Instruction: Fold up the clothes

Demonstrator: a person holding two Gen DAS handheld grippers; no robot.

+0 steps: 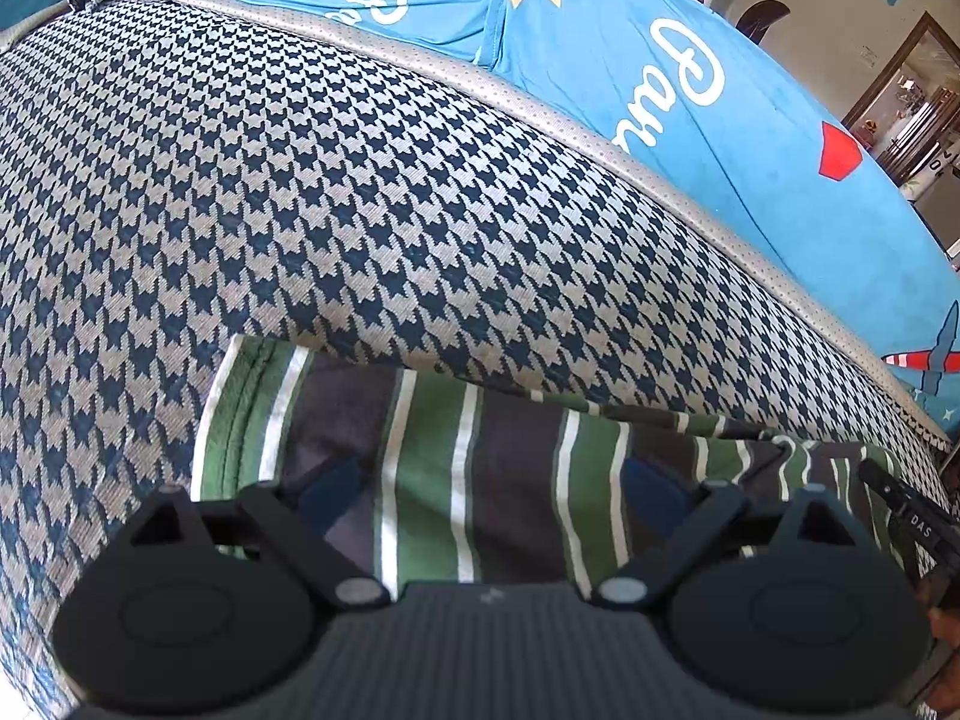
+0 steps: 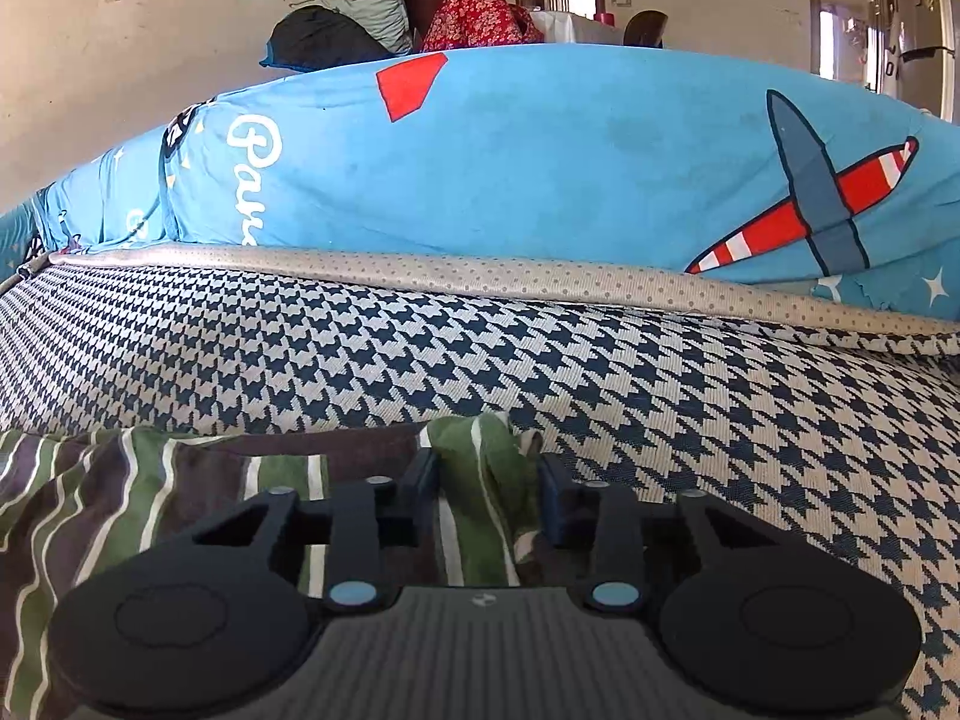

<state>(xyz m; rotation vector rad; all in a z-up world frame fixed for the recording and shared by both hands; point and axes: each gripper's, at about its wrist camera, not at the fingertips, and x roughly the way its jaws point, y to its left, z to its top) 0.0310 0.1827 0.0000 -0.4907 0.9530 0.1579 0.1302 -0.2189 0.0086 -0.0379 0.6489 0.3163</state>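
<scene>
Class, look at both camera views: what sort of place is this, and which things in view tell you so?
Probably a lived-in home room: a houndstooth-covered cushion holds a striped garment, blue airplane-print bedding lies behind it, and pillows are piled by a wall.

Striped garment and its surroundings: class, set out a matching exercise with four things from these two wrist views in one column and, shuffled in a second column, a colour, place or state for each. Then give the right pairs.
Things
1. striped garment
2. right gripper
3. left gripper
4. blue sheet

Descriptions
A. printed with a red-and-white plane, behind the houndstooth cover
B. jaws wide apart over flat cloth
C. green, dark and white bands, lying on the houndstooth cover
D. closed on a bunched fold of cloth

Pairs: 1-C, 2-D, 3-B, 4-A
</scene>
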